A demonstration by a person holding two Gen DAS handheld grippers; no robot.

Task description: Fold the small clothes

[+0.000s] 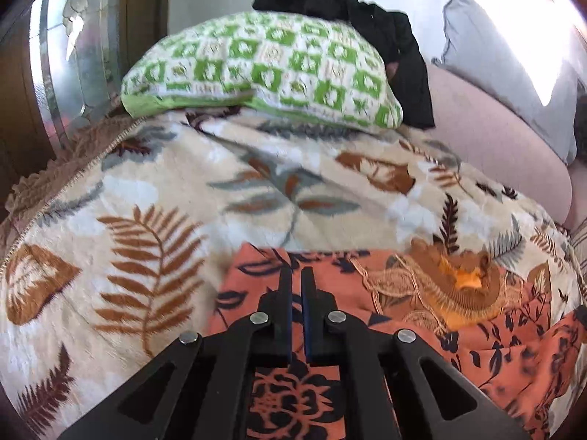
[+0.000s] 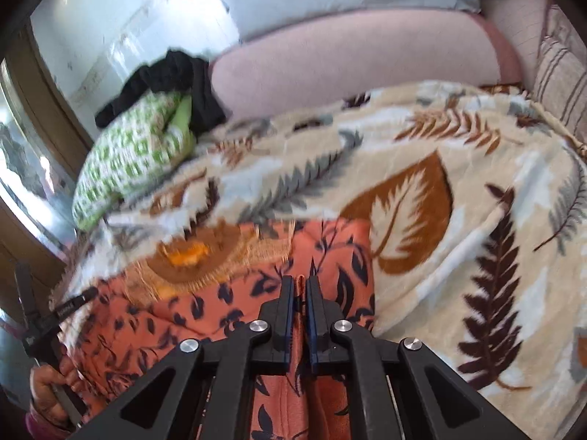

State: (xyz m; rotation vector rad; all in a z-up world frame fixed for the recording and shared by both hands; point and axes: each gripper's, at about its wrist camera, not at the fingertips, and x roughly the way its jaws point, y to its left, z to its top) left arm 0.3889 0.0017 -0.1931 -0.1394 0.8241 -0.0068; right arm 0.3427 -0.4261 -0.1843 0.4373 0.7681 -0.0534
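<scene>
Both grippers, left point(image 1: 297, 275) and right point(image 2: 300, 282), have jaws pinching the orange garment point(image 1: 495, 344); you should lift evenly, keeping its edge taut.

The left gripper point(image 1: 297, 275) is held low, its jaws drawn nearly together. The right gripper point(image 2: 300, 282) is likewise narrowed, with orange fabric pinched between its fingers point(image 2: 287, 293).

An orange garment point(image 1: 495, 344) is showing dark navy leaves and a tan embroidered patch. The cream blanket point(image 1: 183, 198) is carrying brown and grey ferns. Upper centre, a pillow point(image 1: 264, 62) is showing green-and-white squares under black cloth point(image 1: 385, 25).
</scene>
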